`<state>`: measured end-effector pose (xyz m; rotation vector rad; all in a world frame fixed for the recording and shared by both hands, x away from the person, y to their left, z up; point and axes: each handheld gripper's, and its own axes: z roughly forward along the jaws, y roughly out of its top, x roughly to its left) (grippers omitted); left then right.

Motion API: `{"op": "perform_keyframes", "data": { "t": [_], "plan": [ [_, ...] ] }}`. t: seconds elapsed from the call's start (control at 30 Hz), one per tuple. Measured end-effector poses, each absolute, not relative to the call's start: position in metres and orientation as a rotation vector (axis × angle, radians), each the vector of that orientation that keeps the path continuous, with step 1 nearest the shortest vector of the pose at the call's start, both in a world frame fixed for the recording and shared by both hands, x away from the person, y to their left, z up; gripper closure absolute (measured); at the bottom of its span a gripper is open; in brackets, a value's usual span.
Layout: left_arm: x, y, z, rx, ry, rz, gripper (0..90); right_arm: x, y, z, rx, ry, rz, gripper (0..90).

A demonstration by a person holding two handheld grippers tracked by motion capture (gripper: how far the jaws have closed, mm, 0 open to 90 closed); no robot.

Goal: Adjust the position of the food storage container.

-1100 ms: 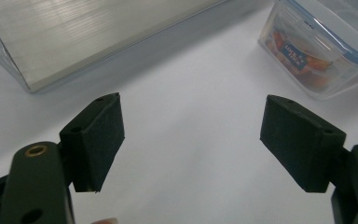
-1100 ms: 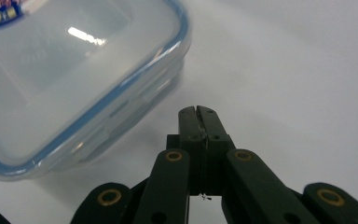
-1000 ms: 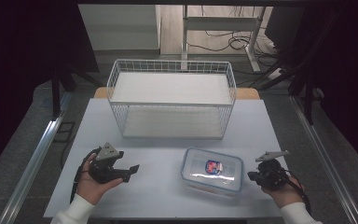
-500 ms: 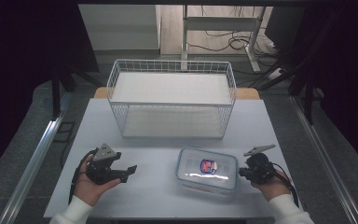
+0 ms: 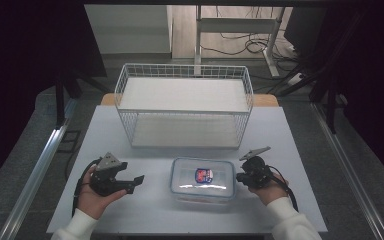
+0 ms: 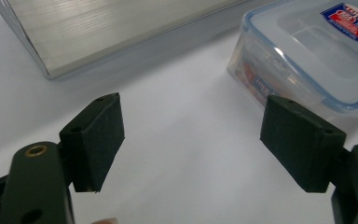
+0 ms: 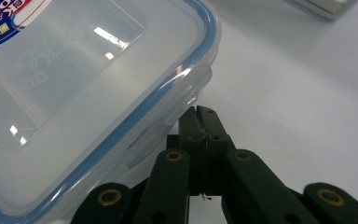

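A clear plastic container (image 5: 203, 179) with a blue-rimmed lid and a red and blue label lies on the white table near its front edge. My right gripper (image 5: 239, 176) is shut with nothing between its jaws, and its tips rest against the container's right side. The right gripper view has those closed tips (image 7: 204, 114) at the container's (image 7: 74, 93) corner, just under the lid's rim. To the container's left, my left gripper (image 5: 134, 183) is open and empty, a short gap away. Its pads (image 6: 98, 140) stand wide apart, with the container (image 6: 307, 51) ahead on the right.
A white wire basket (image 5: 185, 111) with a pale floor stands behind the container, in the middle of the table (image 5: 300, 135). Its metal base edge (image 6: 121, 32) is beyond my left gripper. Dark floor and table legs lie past the table's edges.
My right hand has slid left with its shut gripper against the container, and the container has shifted left toward my left gripper. The left hand has kept still.
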<state>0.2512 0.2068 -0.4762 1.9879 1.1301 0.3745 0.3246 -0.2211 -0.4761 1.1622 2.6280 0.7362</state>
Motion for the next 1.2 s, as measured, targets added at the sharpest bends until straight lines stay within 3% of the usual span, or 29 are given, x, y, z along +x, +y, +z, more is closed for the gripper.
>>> {"op": "perform_keyframes", "data": {
  "t": [0.5,0.97,1.0,1.03,1.07,1.2],
  "plan": [
    [0.251,0.204,-0.479,2.002,1.132,0.372,21.5,0.334,-0.179,-0.481,1.088,2.663,0.793,88.8],
    [0.251,0.202,-0.482,2.006,1.133,0.367,21.5,0.326,-0.199,-0.469,1.096,2.601,0.896,87.5],
    [0.251,0.202,-0.482,2.009,1.133,0.368,21.5,0.324,-0.202,-0.467,1.101,2.592,0.922,85.4],
    [0.251,0.202,-0.482,2.009,1.133,0.368,21.5,0.319,-0.209,-0.464,1.111,2.566,0.976,74.7],
    [0.251,0.202,-0.482,2.007,1.134,0.369,21.5,0.319,-0.209,-0.464,1.111,2.566,0.976,74.7],
    [0.25,0.202,-0.484,2.01,1.138,0.376,21.4,0.312,-0.219,-0.459,1.169,2.47,1.099,40.8]
  ]
}}
